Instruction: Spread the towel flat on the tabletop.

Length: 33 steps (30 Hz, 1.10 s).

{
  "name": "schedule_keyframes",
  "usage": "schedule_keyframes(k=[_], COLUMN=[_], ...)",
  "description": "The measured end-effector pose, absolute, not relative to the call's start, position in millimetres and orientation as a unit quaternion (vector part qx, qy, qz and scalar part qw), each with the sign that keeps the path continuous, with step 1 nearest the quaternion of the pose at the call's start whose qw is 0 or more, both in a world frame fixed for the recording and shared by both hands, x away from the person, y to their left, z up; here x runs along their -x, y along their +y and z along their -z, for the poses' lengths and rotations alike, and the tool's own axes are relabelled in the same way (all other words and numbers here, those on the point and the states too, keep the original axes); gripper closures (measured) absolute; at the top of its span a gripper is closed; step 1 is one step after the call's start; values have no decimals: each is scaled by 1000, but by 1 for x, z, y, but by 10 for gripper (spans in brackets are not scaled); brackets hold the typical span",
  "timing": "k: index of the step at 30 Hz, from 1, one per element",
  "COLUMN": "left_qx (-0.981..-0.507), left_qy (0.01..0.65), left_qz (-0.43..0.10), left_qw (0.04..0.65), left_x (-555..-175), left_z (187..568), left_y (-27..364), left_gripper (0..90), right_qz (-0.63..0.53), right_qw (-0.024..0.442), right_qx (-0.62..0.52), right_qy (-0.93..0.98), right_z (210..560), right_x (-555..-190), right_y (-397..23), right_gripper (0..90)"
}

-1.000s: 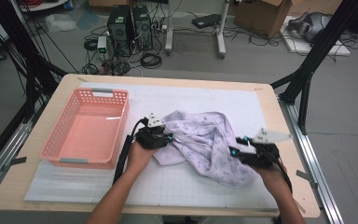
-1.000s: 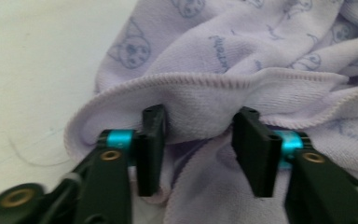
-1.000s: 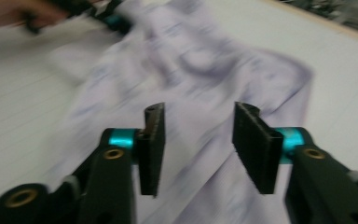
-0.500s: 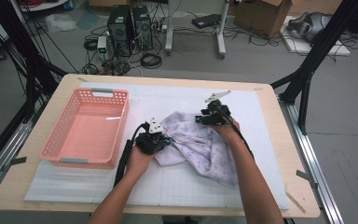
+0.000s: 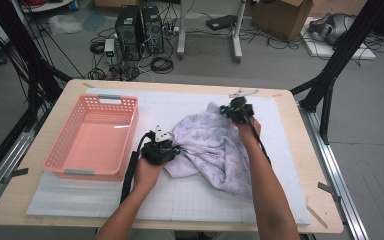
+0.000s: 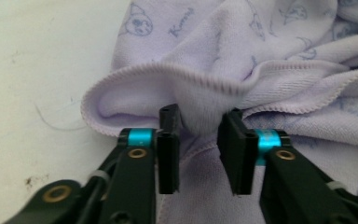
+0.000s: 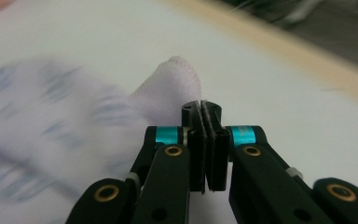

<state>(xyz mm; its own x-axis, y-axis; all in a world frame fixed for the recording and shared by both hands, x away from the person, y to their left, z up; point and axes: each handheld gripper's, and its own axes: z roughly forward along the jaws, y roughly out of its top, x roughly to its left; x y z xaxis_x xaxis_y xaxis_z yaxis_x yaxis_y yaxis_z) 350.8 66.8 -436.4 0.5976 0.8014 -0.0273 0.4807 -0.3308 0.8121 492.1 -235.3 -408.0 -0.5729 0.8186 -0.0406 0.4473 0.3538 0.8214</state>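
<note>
Towel (image 5: 215, 150) lies crumpled mid-surface beside the pink basket (image 5: 92, 137); left gripper (image 6: 198, 142) fingers, just reopening, stand narrowly apart around a hem fold, right gripper (image 7: 204, 140) fingers pinched together at a corner – that thin hold may slip when pulled

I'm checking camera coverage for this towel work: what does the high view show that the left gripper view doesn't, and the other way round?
High view: the pink basket left of the lilac towel, the white mat under both, and the right gripper at the towel's far corner. Left gripper view: close up, a hemmed fold of the towel stands between the jaws of the left gripper, which have just been opening, and the towel's small printed figures and words can be made out. Both: the towel crumpled on the mat, with the left gripper at its near-left edge.
</note>
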Motion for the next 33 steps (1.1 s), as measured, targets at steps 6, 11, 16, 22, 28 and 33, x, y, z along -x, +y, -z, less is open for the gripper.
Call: schedule_keyframes(k=[6, 11, 16, 22, 28, 33], left_qx=[-791, -781, -802, -808, -828, -862], left_qy=[408, 404, 377, 356, 330, 300], left_qz=[-188, -181, -159, -147, -125, -99], left_qw=[416, 441, 434, 446, 436, 396], left_x=[-351, -350, -354, -362, -373, -375], left_z=[439, 437, 437, 424, 423, 440], left_y=[62, 59, 46, 25, -10, -42], left_gripper=[533, 483, 445, 443, 439, 447], right_qz=[-410, -399, -423, -428, -436, -435], right_qw=[307, 281, 246, 222, 198, 187], right_qx=[-522, -525, -500, -454, -444, -431], right_qy=[682, 697, 714, 749, 757, 768], right_z=[388, 391, 389, 392, 401, 402], right_x=[-488, -484, -470, -435, -395, -374], right_y=[-295, -305, -307, -314, -332, -338], right_gripper=[892, 648, 577, 577, 576, 575])
